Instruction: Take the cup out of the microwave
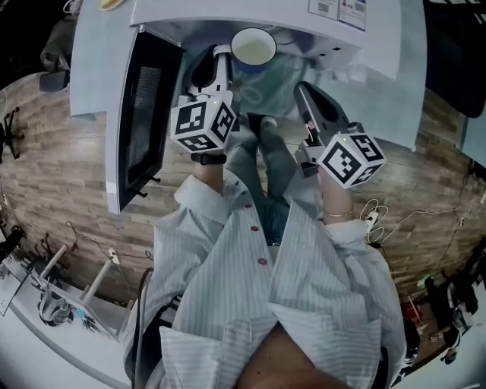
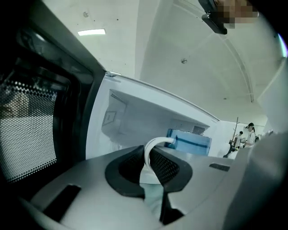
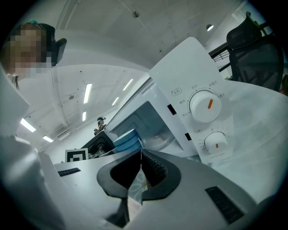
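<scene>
A blue cup with a white inside hangs at the mouth of the white microwave, whose door stands swung open to the left. My left gripper is shut on the cup's white handle; the blue cup wall shows just past the pads, with the open cavity behind it. My right gripper hovers to the right of the cup, jaws shut on nothing. In the right gripper view the closed jaw tips point toward the cup and the cavity.
The microwave's control panel with two dials is on its right side. The dark mesh door stands close on the left gripper's left. White table cloth, wooden floor, cables lower right, a black chair.
</scene>
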A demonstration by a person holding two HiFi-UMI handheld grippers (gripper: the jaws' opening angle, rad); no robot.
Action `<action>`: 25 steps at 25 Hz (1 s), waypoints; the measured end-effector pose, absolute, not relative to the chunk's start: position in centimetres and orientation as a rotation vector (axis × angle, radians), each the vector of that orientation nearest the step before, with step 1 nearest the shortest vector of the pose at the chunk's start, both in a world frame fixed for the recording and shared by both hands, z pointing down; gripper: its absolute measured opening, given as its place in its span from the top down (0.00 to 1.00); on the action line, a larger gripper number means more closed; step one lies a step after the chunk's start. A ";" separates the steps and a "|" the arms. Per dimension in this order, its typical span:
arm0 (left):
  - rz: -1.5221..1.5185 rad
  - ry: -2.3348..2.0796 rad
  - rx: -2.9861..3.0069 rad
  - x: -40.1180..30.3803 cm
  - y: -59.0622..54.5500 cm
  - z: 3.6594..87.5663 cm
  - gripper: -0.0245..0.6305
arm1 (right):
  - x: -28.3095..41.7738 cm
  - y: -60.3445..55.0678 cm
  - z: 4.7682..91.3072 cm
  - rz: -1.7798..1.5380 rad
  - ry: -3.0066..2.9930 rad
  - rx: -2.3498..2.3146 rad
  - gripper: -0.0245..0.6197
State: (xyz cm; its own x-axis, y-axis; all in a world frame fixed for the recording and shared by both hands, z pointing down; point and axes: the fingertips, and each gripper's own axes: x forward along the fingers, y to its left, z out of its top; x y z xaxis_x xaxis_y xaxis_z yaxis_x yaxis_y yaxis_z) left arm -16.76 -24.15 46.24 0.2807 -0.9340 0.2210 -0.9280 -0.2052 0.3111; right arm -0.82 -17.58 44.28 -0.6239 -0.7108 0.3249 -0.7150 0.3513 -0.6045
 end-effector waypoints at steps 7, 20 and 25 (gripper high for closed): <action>-0.047 -1.622 2.220 -14.1 -21.4 42.6 0.89 | 1.4 -17.0 41.7 1.081 -2.601 1.352 0.91; -0.138 -1.444 2.349 -11.8 -20.6 34.7 0.89 | 3.2 -17.5 35.4 0.955 -2.681 1.466 0.91; -0.164 -1.367 2.387 -10.6 -19.9 32.3 0.89 | 3.6 -17.8 32.3 0.886 -2.722 1.501 0.91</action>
